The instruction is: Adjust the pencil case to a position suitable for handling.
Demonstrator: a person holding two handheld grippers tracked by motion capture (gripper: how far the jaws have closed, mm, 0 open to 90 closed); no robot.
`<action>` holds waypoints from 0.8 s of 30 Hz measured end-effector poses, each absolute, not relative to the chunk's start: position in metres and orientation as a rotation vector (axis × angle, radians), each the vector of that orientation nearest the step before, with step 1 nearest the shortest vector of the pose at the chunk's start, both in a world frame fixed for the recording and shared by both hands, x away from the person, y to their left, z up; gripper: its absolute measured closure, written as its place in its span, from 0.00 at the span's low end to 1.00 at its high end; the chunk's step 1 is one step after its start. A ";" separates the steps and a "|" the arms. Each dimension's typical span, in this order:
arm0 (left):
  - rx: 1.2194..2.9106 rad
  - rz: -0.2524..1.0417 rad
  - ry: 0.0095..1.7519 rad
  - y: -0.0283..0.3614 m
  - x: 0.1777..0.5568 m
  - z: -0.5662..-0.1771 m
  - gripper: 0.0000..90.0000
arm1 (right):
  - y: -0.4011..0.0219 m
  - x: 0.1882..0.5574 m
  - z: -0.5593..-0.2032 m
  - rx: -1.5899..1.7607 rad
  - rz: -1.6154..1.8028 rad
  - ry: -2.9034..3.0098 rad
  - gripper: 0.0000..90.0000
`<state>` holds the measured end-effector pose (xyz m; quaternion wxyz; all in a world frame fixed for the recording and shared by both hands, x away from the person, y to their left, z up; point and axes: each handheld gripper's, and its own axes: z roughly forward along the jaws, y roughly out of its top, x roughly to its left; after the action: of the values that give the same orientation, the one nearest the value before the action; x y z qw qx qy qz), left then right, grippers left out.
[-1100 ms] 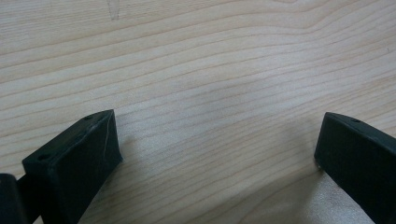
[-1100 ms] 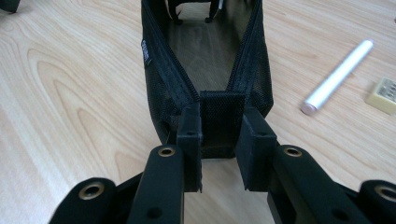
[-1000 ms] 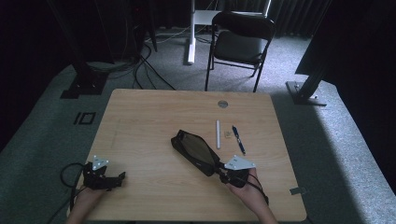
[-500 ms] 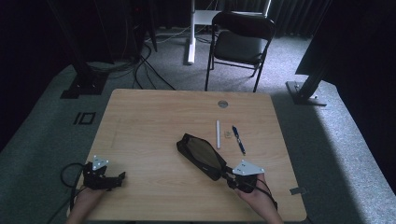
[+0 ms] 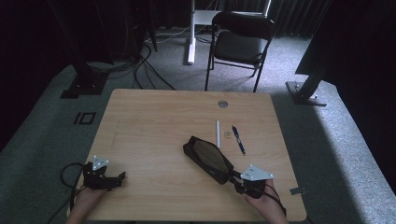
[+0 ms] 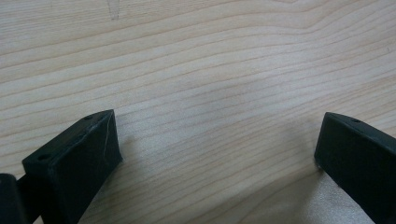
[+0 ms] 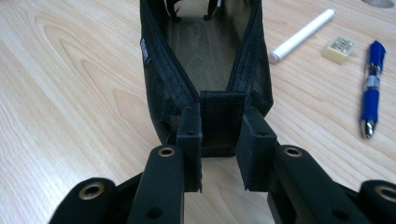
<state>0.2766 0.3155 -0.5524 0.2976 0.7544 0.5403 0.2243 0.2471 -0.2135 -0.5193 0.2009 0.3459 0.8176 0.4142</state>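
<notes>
A black mesh pencil pouch (image 5: 208,158) lies unzipped on the wooden table (image 5: 154,116), its mouth gaping upward. My right gripper (image 5: 232,177) is shut on the pouch's near end; in the right gripper view its jaws pinch the black fabric tab of the pouch (image 7: 205,70), right gripper (image 7: 222,140). Just beyond the pouch lie a white marker (image 5: 217,133) (image 7: 302,35), a small beige eraser (image 5: 227,134) (image 7: 339,48) and a blue pen (image 5: 239,139) (image 7: 371,88). My left gripper (image 5: 122,177) rests open on bare wood at the front left, left gripper (image 6: 217,144).
A round cable grommet (image 5: 222,103) sits near the table's far edge. Behind the table stand a black folding chair (image 5: 238,44), a white desk leg and dark stands with cables on the grey carpet. A scrap of tape (image 5: 297,191) lies on the floor at the right.
My right gripper has dragged the pouch toward the front right of the table, closer to the near edge. The left gripper and the pen, marker and eraser stayed put.
</notes>
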 end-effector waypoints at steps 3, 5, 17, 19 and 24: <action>2.005 0.596 1.436 0.316 0.277 -0.552 0.00 | -0.219 0.245 -0.519 0.975 1.152 2.278 0.81; 2.005 0.596 1.436 0.315 0.277 -0.552 0.00 | -0.221 0.245 -0.519 0.985 1.153 2.274 0.81; 2.005 0.596 1.436 0.316 0.277 -0.552 0.00 | -0.223 0.246 -0.519 0.992 1.165 2.253 0.74; 2.005 0.596 1.436 0.316 0.277 -0.552 0.00 | -0.223 0.247 -0.519 0.986 1.162 2.256 0.73; 2.005 0.596 1.436 0.316 0.277 -0.552 0.00 | -0.222 0.247 -0.516 0.978 1.170 2.255 0.70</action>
<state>0.2766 0.3155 -0.5524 0.2976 0.7545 0.5403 0.2243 0.2466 -0.2222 -0.5157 0.2084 0.3513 0.8102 0.4203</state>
